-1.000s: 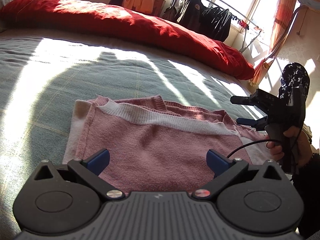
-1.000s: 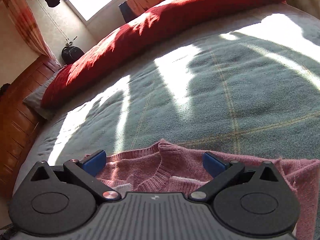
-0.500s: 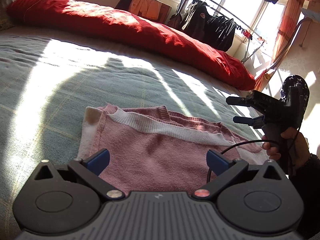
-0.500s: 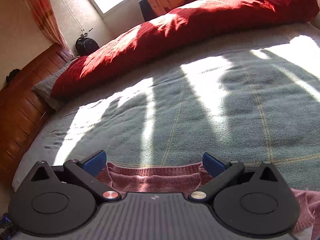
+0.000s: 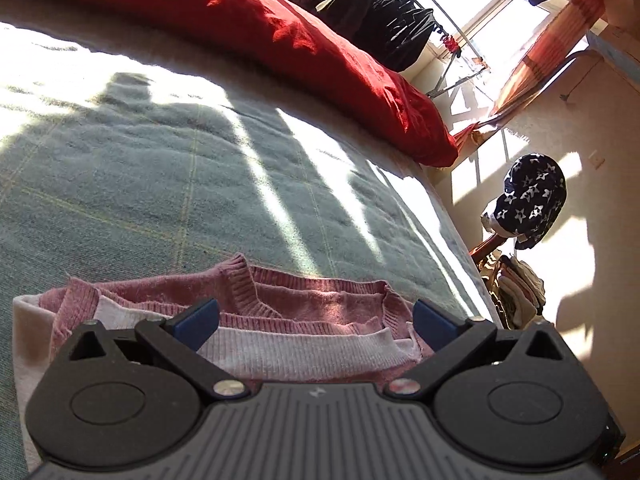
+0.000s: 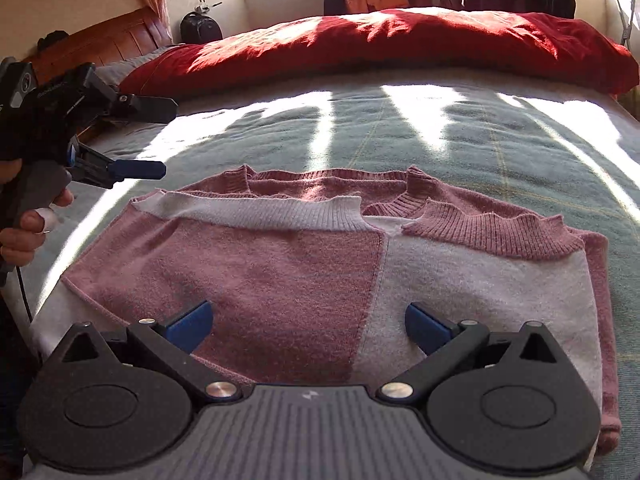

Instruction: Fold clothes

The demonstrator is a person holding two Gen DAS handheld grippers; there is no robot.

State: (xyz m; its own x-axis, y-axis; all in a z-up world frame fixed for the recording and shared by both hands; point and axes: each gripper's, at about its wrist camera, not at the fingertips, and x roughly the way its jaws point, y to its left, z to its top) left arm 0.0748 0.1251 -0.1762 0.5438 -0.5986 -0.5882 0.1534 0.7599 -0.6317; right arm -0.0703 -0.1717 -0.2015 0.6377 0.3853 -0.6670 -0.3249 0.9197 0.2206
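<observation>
Sweater: the pink and white knit sweater (image 6: 320, 264) lies folded flat on the grey-green blanket (image 6: 460, 136), close to the bed's near edge, ribbed hem and collar bands stacked toward the far side.
Right gripper: the right gripper (image 6: 308, 322) hangs low over the sweater's near half, blue pads (image 6: 192, 320) spread wide, nothing between them.
Left gripper: the left gripper (image 5: 316, 318) is low at the sweater's edge, fingers wide apart and holding nothing; from the right wrist view it is off the sweater's left side (image 6: 138, 136), gripped by the left hand (image 6: 24, 228).
Far edge: a red duvet (image 6: 380, 44) is bunched along the bed's far edge.
Beyond the bed: dark jackets on a rack (image 5: 380, 20) by the window.
</observation>
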